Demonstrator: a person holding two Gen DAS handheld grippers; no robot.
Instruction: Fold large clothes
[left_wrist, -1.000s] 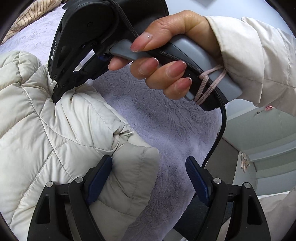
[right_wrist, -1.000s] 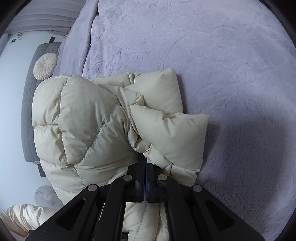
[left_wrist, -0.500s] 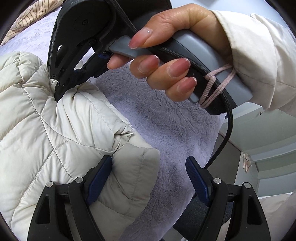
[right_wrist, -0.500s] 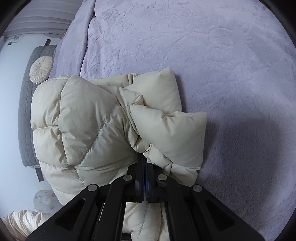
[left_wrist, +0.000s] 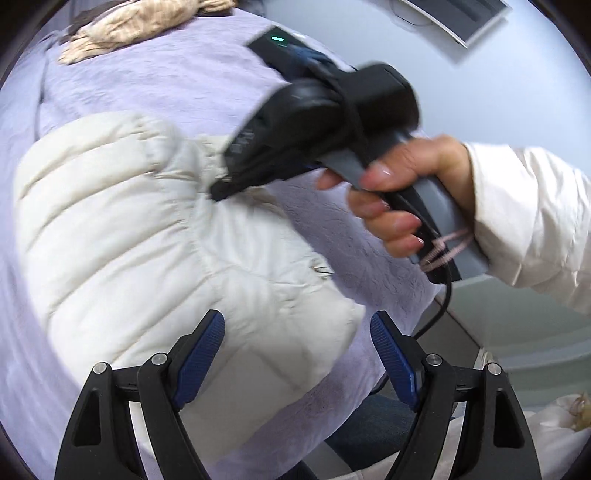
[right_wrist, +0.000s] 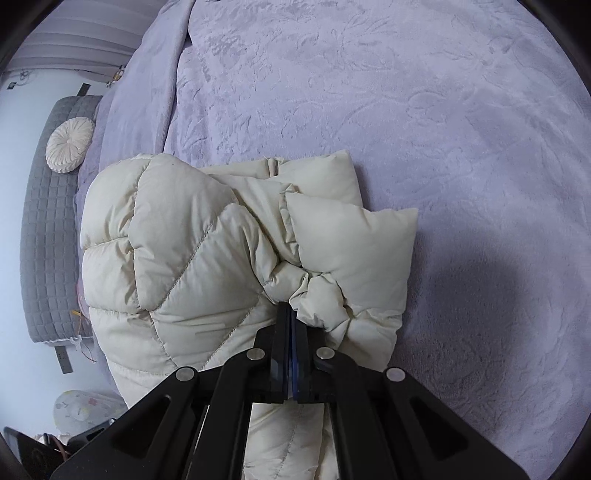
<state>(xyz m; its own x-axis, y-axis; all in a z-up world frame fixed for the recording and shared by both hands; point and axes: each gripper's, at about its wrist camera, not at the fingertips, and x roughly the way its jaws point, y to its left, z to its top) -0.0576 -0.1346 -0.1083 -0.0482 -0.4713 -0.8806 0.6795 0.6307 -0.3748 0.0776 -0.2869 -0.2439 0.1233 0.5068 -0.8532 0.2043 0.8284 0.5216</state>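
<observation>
While jacket (right_wrist: 192, 258) lies bunched, cushion (right_wrist: 69, 144) sits beyond.

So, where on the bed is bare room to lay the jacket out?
Free: the wide lilac bedspread beyond and right of the cream jacket. Crowded: the left edge, by the grey headboard and round cushion.

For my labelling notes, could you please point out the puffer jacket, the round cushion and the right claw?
puffer jacket (right_wrist: 177, 258): right wrist view, quilted top panel.
round cushion (right_wrist: 69, 144): right wrist view, pleated face.
right claw (right_wrist: 291, 317): right wrist view, closed fingertips.
</observation>
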